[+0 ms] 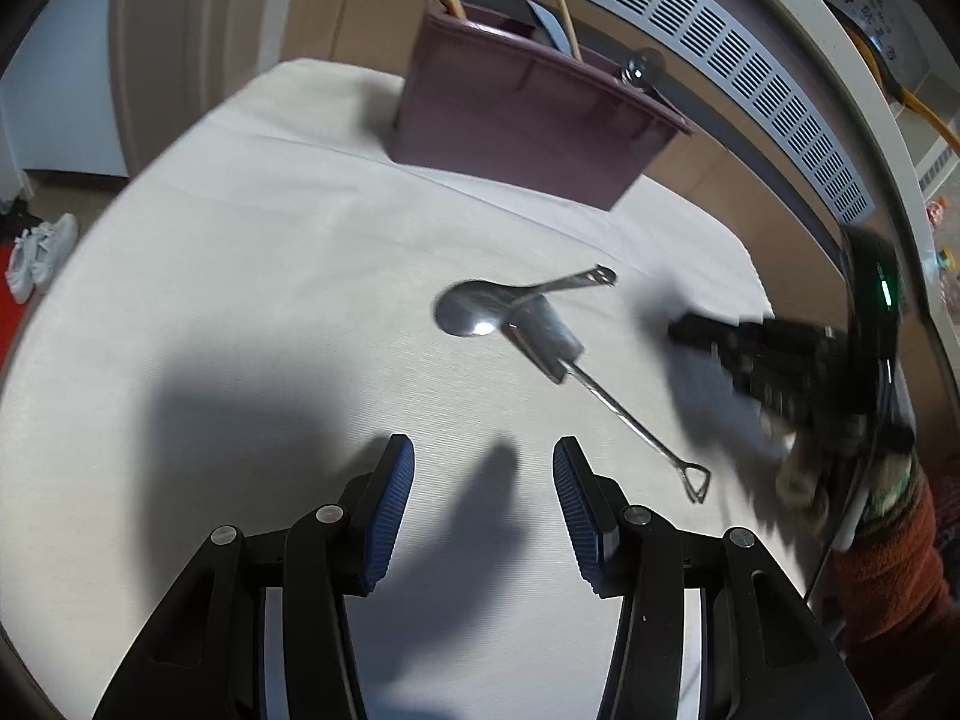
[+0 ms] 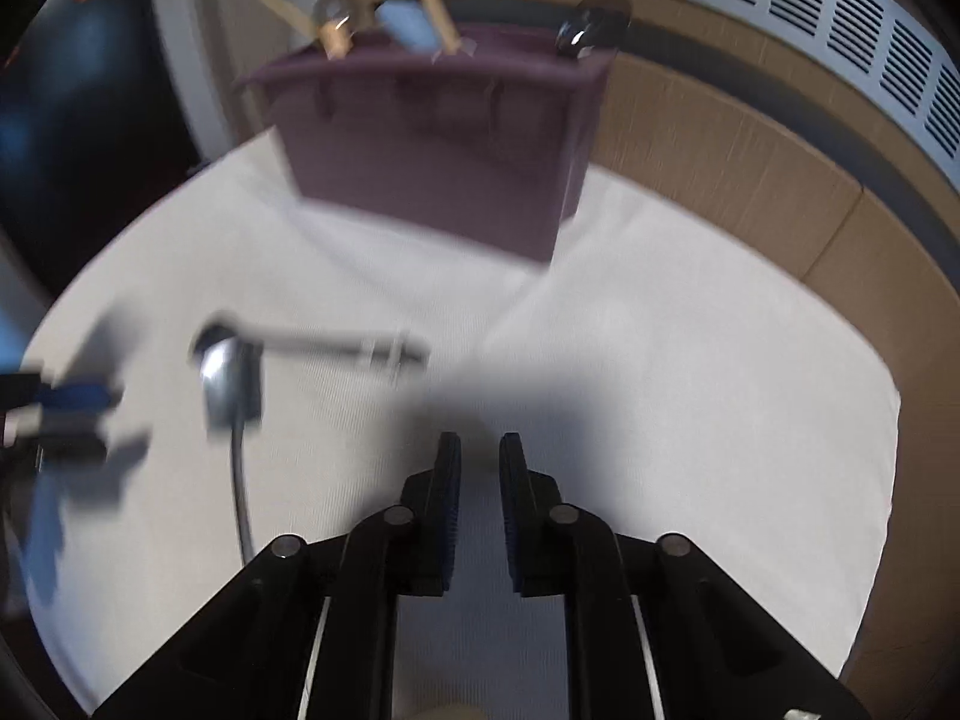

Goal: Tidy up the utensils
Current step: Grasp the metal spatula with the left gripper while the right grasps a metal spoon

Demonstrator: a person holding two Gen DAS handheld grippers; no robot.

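Left tool point(image 1: 483, 498) gapes empty (right tool point(image 2: 480, 492) narrower).

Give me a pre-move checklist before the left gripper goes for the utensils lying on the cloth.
1. Left gripper empty, jaws wide apart: ok.
2. Right gripper empty, jaws nearly closed with a small gap: ok.
3. Targets reachable: the spoon and the small shovel-shaped utensil lie on the white cloth ahead of the left gripper: ok.
4. Targets separate for a clean single pick: the shovel blade overlaps the spoon: not ok.
5. Right gripper clear of the pick zone: it sits close beside the shovel's handle in the left wrist view: cannot tell.
6. Purple holder upright with room left: upright ok, free space cannot tell.
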